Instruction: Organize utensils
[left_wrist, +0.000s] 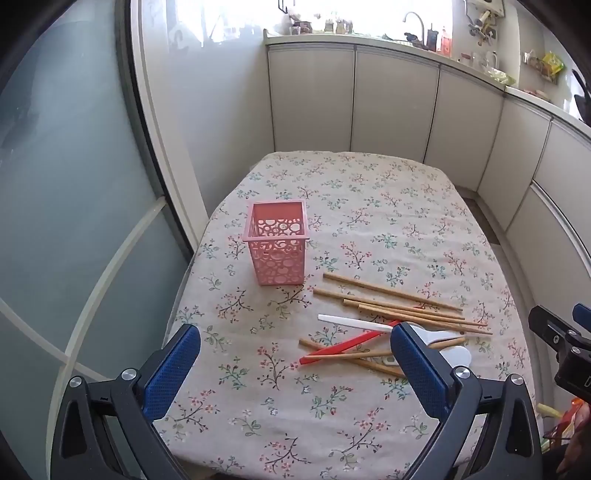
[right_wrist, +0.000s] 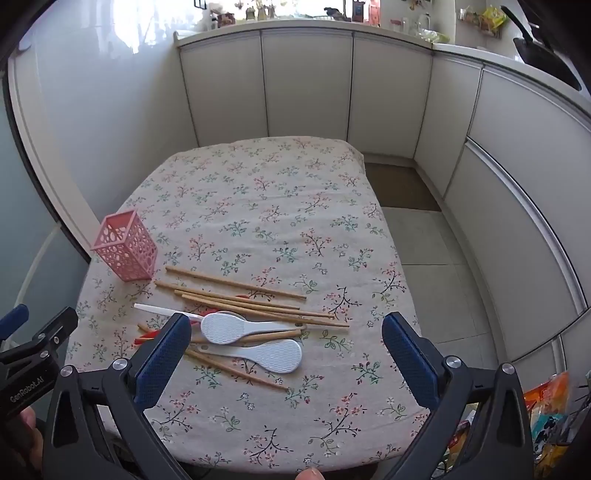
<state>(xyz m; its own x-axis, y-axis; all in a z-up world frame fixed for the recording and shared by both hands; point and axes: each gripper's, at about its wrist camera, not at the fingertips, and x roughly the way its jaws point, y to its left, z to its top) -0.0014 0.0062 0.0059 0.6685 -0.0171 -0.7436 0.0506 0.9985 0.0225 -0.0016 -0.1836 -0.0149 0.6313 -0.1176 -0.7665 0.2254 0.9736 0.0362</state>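
Note:
A pink perforated holder (left_wrist: 276, 245) (right_wrist: 125, 245) stands upright and empty on the floral tablecloth (left_wrist: 369, 206) (right_wrist: 266, 192). To its right lies a loose pile: several wooden chopsticks (left_wrist: 391, 299) (right_wrist: 236, 284), red chopsticks (left_wrist: 343, 347) (right_wrist: 146, 336), a white flat utensil (left_wrist: 351, 322) and two white rice paddles (right_wrist: 229, 328) (right_wrist: 273, 355). My left gripper (left_wrist: 295, 347) hovers open above the table's near left part, its right finger over the pile. My right gripper (right_wrist: 287, 339) hangs open above the paddles, touching nothing.
White kitchen cabinets (right_wrist: 310, 81) wrap around the far and right sides. A frosted glass door (left_wrist: 55, 184) stands close on the left. Tiled floor (right_wrist: 424, 240) shows right of the table. Colourful bags (right_wrist: 546, 413) sit at the lower right.

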